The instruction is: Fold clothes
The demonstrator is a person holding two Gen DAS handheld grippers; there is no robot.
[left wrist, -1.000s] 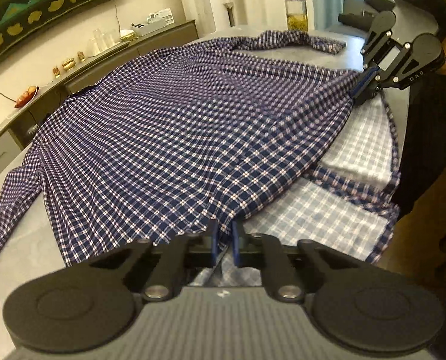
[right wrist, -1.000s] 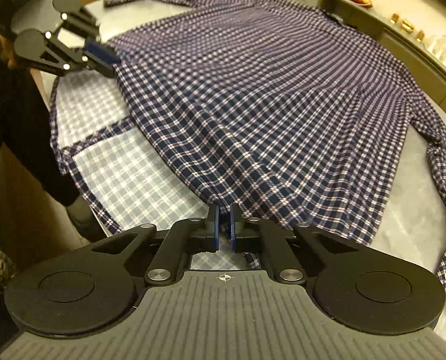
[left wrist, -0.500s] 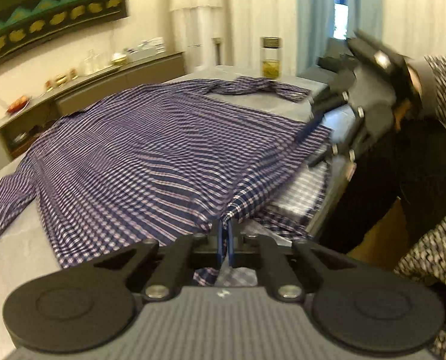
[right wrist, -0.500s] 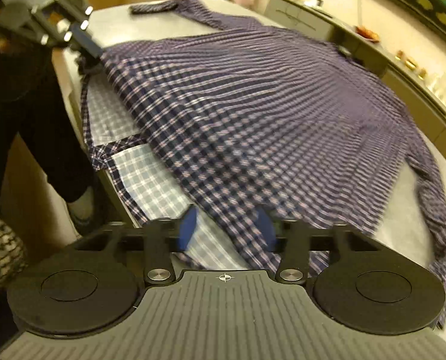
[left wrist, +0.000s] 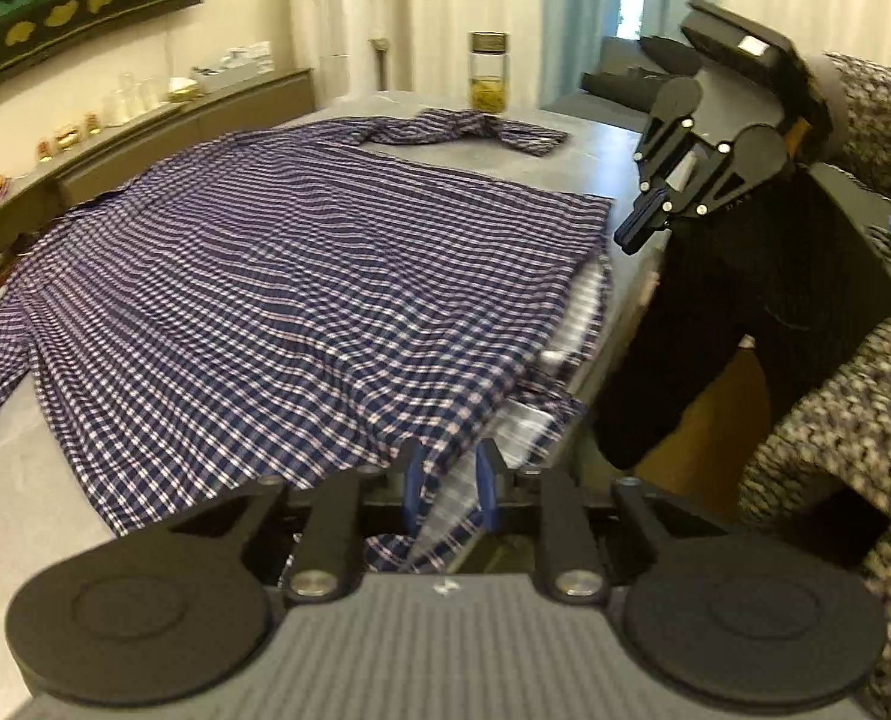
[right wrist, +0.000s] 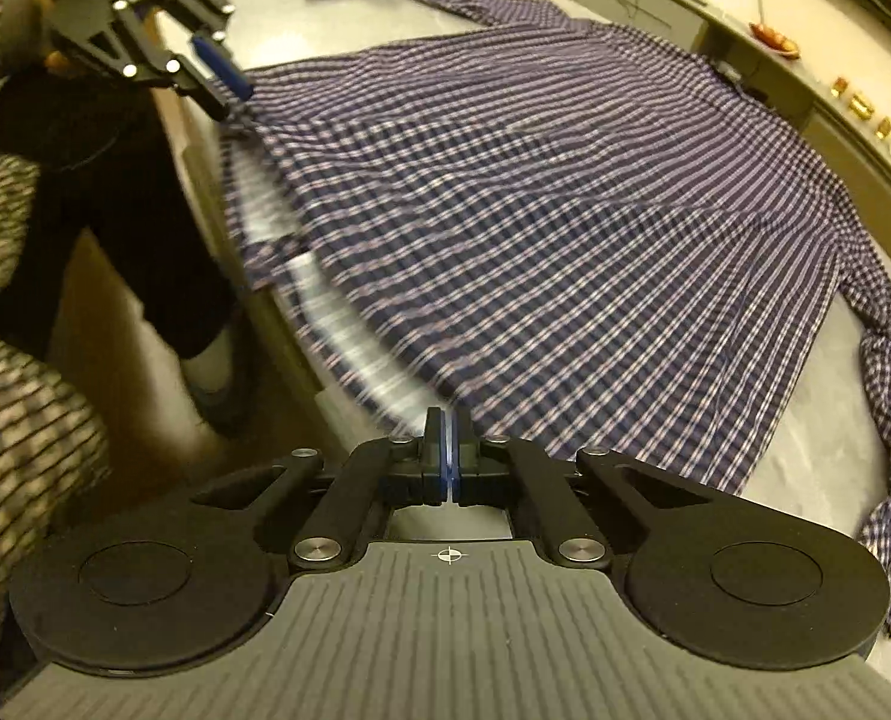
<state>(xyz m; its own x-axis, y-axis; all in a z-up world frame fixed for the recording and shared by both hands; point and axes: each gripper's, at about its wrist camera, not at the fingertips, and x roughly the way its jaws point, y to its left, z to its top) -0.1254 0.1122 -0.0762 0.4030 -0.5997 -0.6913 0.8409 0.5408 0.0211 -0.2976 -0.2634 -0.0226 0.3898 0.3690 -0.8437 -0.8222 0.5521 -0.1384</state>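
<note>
The shirt (left wrist: 301, 300) hem, pinched a second before, slackened as the left gripper (left wrist: 448, 489) was opening around it, while the right gripper (right wrist: 448, 456) had pressed together empty, so the hem pull looked finished.

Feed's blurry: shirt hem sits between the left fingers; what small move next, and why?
Probably draw the left gripper back off the plaid shirt: its jaws are opening with the hem loose between them, the shirt lies flat, and the right gripper is shut, apparently empty.

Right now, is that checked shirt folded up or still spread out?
Mostly spread: the shirt lies flat across the table, sleeves out, only its near edge doubled over.
</note>
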